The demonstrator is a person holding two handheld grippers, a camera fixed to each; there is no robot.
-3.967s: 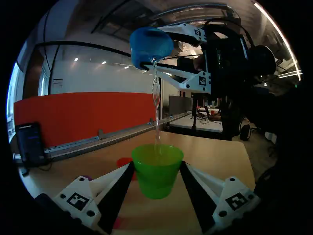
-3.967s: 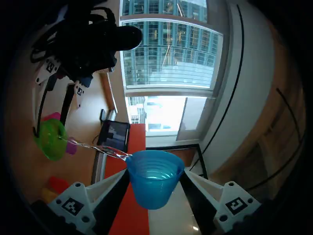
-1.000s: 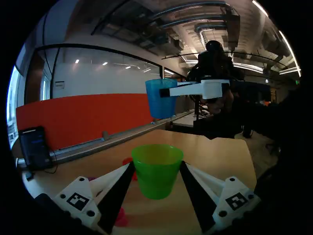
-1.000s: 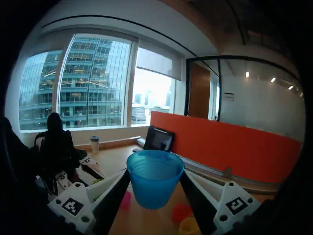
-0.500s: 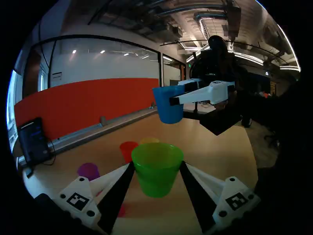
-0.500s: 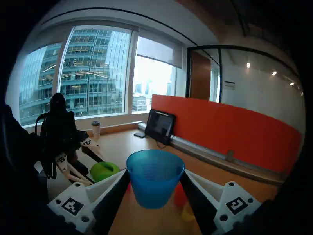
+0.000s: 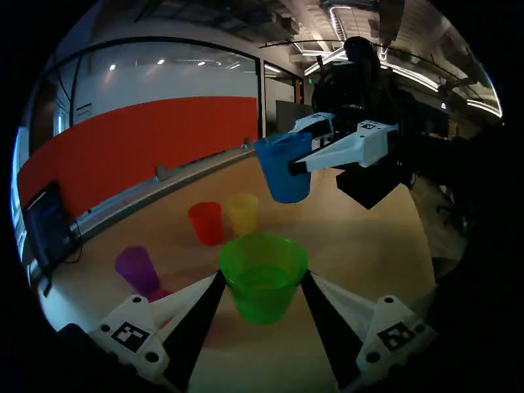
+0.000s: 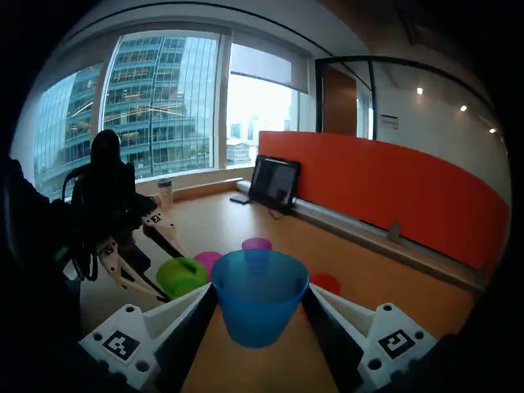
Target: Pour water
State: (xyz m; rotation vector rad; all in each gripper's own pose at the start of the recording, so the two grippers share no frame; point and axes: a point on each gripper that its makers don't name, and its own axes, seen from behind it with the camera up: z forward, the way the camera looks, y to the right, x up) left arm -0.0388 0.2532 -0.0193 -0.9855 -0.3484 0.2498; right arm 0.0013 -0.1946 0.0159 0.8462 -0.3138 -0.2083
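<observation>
Left gripper clamps the green cup upright between both fingers, so the water inside sits level. Right gripper likewise pinches the blue cup upright, apart above the table, the pour seemingly done. Beyond stand a red cup and a yellow cup.

Your green cup stands upright between the fingers of your left gripper, with some clear water in it. Your translucent blue cup sits upright, clamped in your right gripper.
</observation>
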